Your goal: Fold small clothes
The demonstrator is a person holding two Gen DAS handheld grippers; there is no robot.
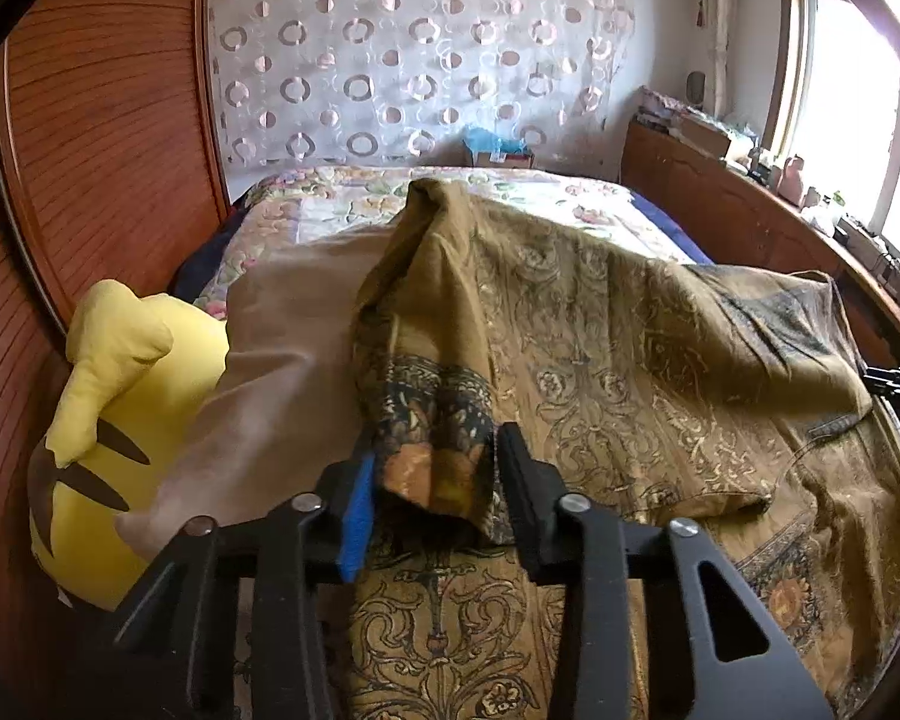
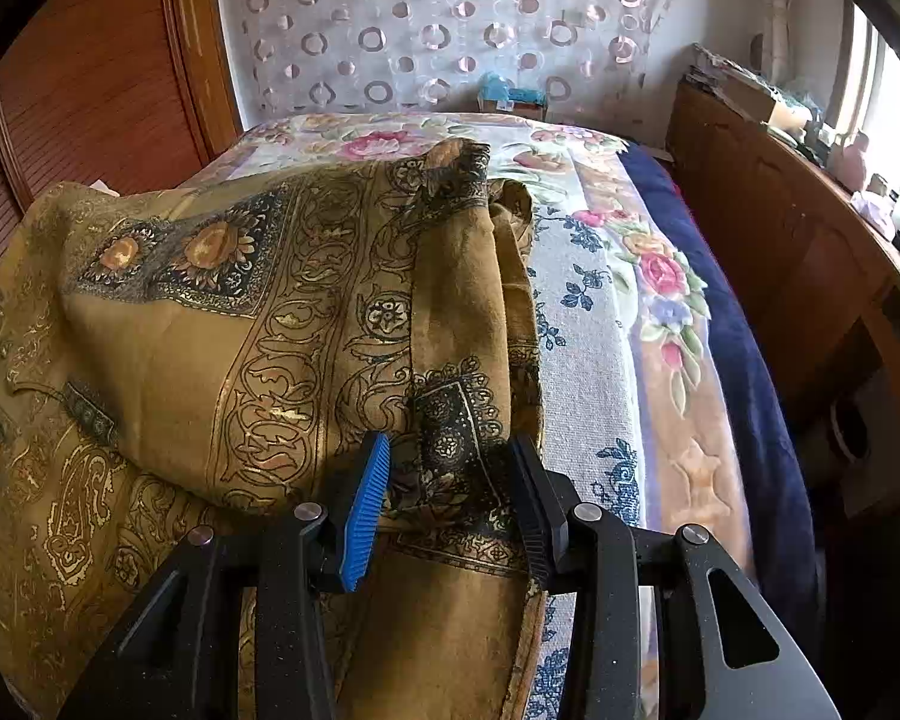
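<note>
A bedroom with a white wall hanging patterned in pink rings (image 1: 390, 60), a reddish slatted wooden panel (image 1: 102, 120) at the left and a bright window (image 1: 858, 108) at the right above a long wooden cabinet (image 2: 780, 228) cluttered with small items too blurred to name. A wide bed covered by a pale floral bedspread (image 2: 600, 312) with a navy blue edge fills the middle. Across its near part lies the olive-gold scarf printed with dark scrollwork and sunflower borders (image 1: 600, 348), lifted into a loose fold. A yellow plush toy with brown stripes (image 1: 108, 420) sits at the bed's left side beside a plain beige cloth (image 1: 282, 360). A small cardboard box holding blue plastic (image 1: 498, 147) rests by the far wall. The left gripper (image 1: 435, 474) pinches a bunched scarf corner between narrow fingers; the right gripper (image 2: 450, 480) likewise grips another bunched, dark-bordered part of the scarf.
</note>
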